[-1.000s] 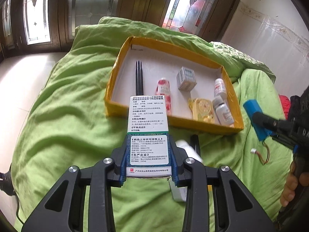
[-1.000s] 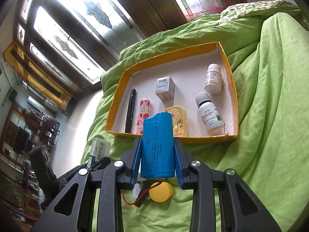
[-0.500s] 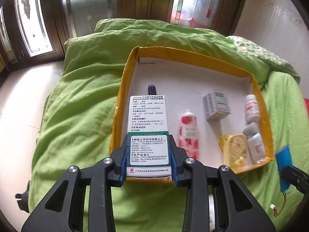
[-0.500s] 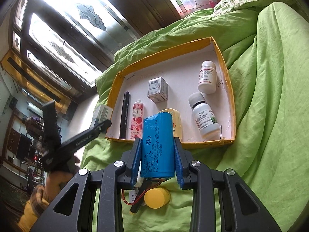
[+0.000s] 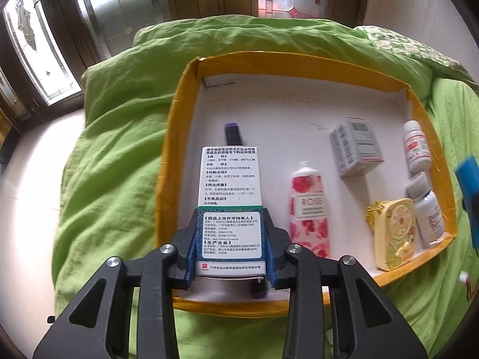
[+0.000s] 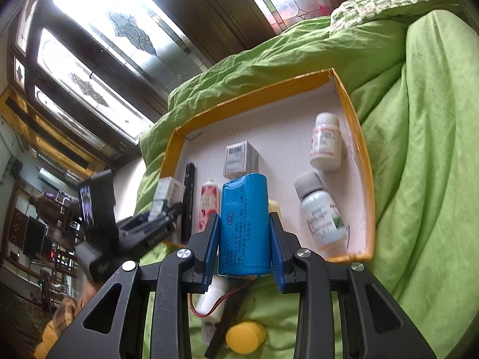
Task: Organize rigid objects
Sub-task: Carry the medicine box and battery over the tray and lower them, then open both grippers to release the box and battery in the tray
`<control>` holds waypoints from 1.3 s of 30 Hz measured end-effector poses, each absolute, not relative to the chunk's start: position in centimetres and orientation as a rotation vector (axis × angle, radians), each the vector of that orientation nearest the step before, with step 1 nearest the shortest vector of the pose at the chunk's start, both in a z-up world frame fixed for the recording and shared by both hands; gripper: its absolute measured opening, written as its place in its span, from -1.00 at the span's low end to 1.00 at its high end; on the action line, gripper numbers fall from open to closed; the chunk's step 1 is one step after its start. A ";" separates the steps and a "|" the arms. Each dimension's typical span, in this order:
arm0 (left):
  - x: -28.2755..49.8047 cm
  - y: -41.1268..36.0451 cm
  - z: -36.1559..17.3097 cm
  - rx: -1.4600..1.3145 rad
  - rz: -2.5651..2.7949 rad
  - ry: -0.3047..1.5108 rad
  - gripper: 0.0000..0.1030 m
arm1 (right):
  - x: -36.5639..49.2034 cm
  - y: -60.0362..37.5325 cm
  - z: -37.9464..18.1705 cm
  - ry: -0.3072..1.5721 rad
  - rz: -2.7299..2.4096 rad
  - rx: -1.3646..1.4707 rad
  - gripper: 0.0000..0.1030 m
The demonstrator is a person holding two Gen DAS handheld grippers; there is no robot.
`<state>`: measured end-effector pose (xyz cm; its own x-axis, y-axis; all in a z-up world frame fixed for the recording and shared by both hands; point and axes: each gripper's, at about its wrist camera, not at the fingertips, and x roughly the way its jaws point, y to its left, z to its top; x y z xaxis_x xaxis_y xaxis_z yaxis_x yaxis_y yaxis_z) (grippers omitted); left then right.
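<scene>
My left gripper (image 5: 230, 239) is shut on a white medicine box (image 5: 229, 185) with printed text, held over the left part of the yellow-rimmed tray (image 5: 170, 155). Partly hidden under that box lies a black pen (image 5: 233, 133). A rose tube (image 5: 308, 209), a small grey carton (image 5: 356, 146), a yellow case (image 5: 395, 236) and two white bottles (image 5: 417, 149) lie in the tray. My right gripper (image 6: 244, 233) is shut on a blue battery pack (image 6: 244, 224), just short of the tray's near rim (image 6: 344, 258). The left gripper (image 6: 155, 218) shows at that view's left.
The tray rests on a green blanket (image 5: 113, 155) over a bed. On the blanket under the right gripper lie a yellow cap (image 6: 247, 336), a white tube (image 6: 212, 302) and a dark stick (image 6: 230, 317). Stained-glass windows (image 6: 98, 39) stand behind. A person's hand (image 6: 86, 293) holds the left gripper.
My left gripper carried the medicine box forward from before the tray to over its left side. The right gripper edged closer to the tray with the battery pack.
</scene>
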<state>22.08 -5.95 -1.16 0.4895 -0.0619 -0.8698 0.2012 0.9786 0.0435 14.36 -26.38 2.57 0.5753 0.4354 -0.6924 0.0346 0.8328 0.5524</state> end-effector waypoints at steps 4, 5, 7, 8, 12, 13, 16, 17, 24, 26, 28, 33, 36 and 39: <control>21.6 -6.5 -1.1 0.153 -0.173 1.030 -0.37 | 16.2 -26.9 2.4 0.931 0.214 0.558 -0.45; 21.6 -6.3 -0.9 0.143 -0.173 1.018 -0.37 | 16.6 -27.2 2.2 0.932 0.204 0.563 -0.45; 21.6 -5.8 -0.5 0.117 -0.176 1.005 -0.37 | 17.7 -27.7 1.8 0.942 0.181 0.567 -0.45; 21.8 -5.6 -0.2 0.098 -0.182 1.004 -0.37 | 18.3 -27.9 1.6 0.948 0.173 0.570 -0.45; 23.0 -5.6 0.4 0.037 -0.218 1.000 -0.37 | 20.4 -28.1 0.9 0.962 0.160 0.571 -0.45; 23.5 -5.8 0.5 0.023 -0.226 1.004 -0.37 | 20.9 -28.0 0.8 0.965 0.158 0.571 -0.45; 25.2 -6.6 0.3 0.005 -0.236 1.006 -0.37 | 22.3 -27.7 0.2 0.978 0.158 0.556 -0.45; 25.8 -6.9 0.2 0.004 -0.238 1.007 -0.37 | 22.6 -27.7 0.0 0.981 0.159 0.548 -0.45; 28.6 -9.1 -1.5 0.067 -0.243 1.017 -0.37 | 23.5 -27.4 -2.0 1.017 0.169 0.498 -0.45; 28.5 -9.2 -2.0 0.068 -0.243 1.019 -0.37 | 23.7 -27.2 -2.8 1.027 0.172 0.485 -0.45; 28.1 -9.2 -2.2 0.081 -0.247 1.011 -0.37 | 23.9 -27.2 -3.3 1.032 0.175 0.470 -0.45; 27.0 -9.0 -2.3 0.137 -0.247 0.997 -0.37 | 24.2 -26.9 -3.8 1.028 0.180 0.454 -0.45; 26.8 -8.8 -2.3 0.142 -0.239 0.991 -0.35 | 24.0 -26.9 -3.6 1.021 0.174 0.447 -0.43; 26.8 -8.4 -2.0 0.120 -0.236 1.003 -0.08 | 23.8 -26.8 -3.0 1.002 0.149 0.426 0.00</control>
